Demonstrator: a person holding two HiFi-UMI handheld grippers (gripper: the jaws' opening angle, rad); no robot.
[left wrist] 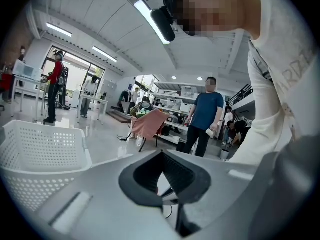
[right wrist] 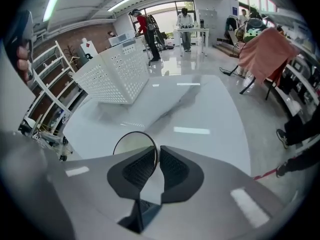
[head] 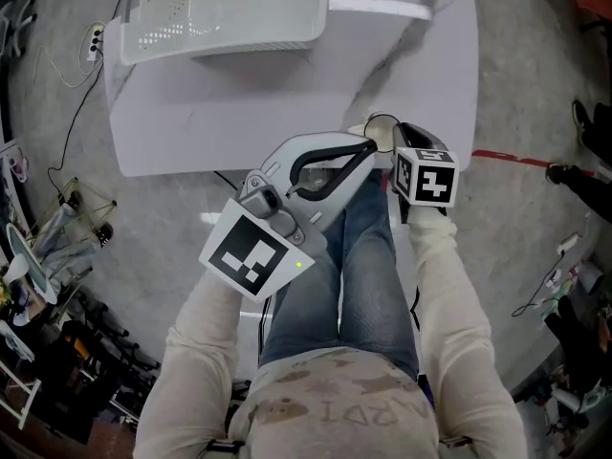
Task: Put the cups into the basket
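A cup (head: 375, 125) with a thin dark rim (right wrist: 131, 145) is held over the front edge of the white table (head: 287, 113). My right gripper (head: 390, 140) (right wrist: 157, 151) is shut on the rim, one pad inside the cup and one outside. My left gripper (head: 369, 145) (left wrist: 161, 154) is raised in front of my legs beside the right one, its tips together with nothing between them. The white perforated basket (head: 229, 12) (left wrist: 40, 149) (right wrist: 117, 69) stands at the table's far left.
Bare tabletop (right wrist: 200, 109) lies between the cup and the basket. A metal rack (right wrist: 45, 84) and floor clutter (head: 48, 247) are on the left. A cloth-draped chair (right wrist: 262, 51) is on the right, and a person in blue (left wrist: 206, 116) stands beyond.
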